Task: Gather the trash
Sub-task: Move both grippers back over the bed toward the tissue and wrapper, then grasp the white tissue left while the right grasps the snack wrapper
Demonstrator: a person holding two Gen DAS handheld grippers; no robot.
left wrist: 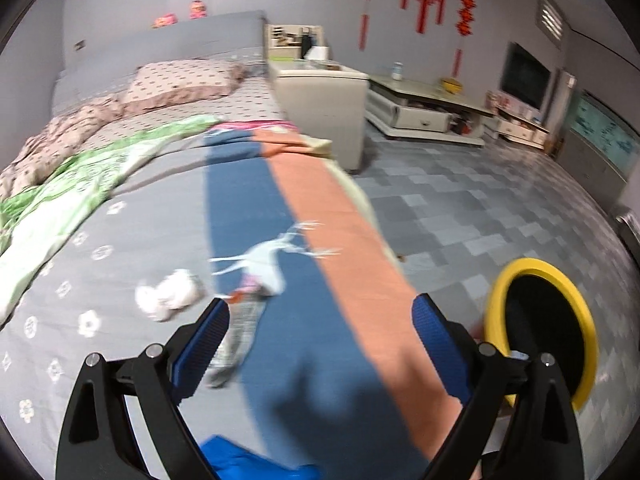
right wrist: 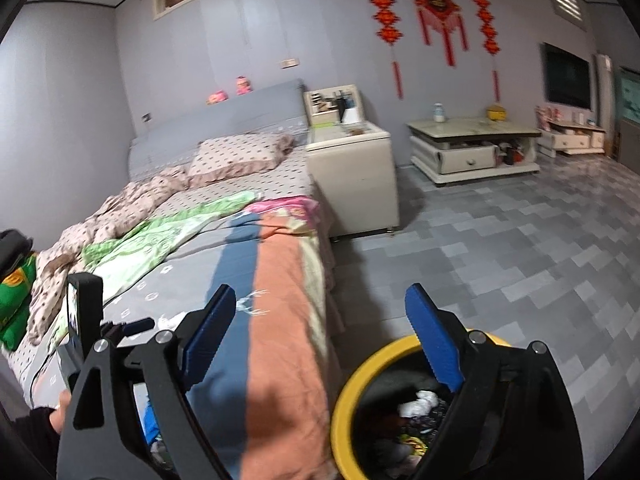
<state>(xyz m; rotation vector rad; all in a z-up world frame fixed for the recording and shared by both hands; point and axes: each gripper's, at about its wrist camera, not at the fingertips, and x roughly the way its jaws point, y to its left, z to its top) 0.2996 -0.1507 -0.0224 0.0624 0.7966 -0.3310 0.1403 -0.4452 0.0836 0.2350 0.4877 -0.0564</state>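
Note:
On the bed's grey, blue and orange cover (left wrist: 320,208) lie a crumpled white tissue (left wrist: 168,294) and a flat grey wrapper (left wrist: 240,332) with a small pink scrap at its far end. My left gripper (left wrist: 322,320) hangs open above the cover, its left finger just over the wrapper, with nothing between the pads. A yellow-rimmed black bin (left wrist: 496,300) stands on the floor beside the bed. My right gripper (right wrist: 320,304) is open and empty, its right finger (right wrist: 432,340) above the bin (right wrist: 344,400), where a white tissue (right wrist: 420,400) and other scraps lie.
A green quilt (left wrist: 80,184) and pillows (left wrist: 180,80) cover the bed's far half. A cream bedside cabinet (right wrist: 352,172) and a low table (right wrist: 472,148) stand beyond, on a grey tiled floor (right wrist: 520,260). A hand (right wrist: 60,404) shows at the lower left of the right wrist view.

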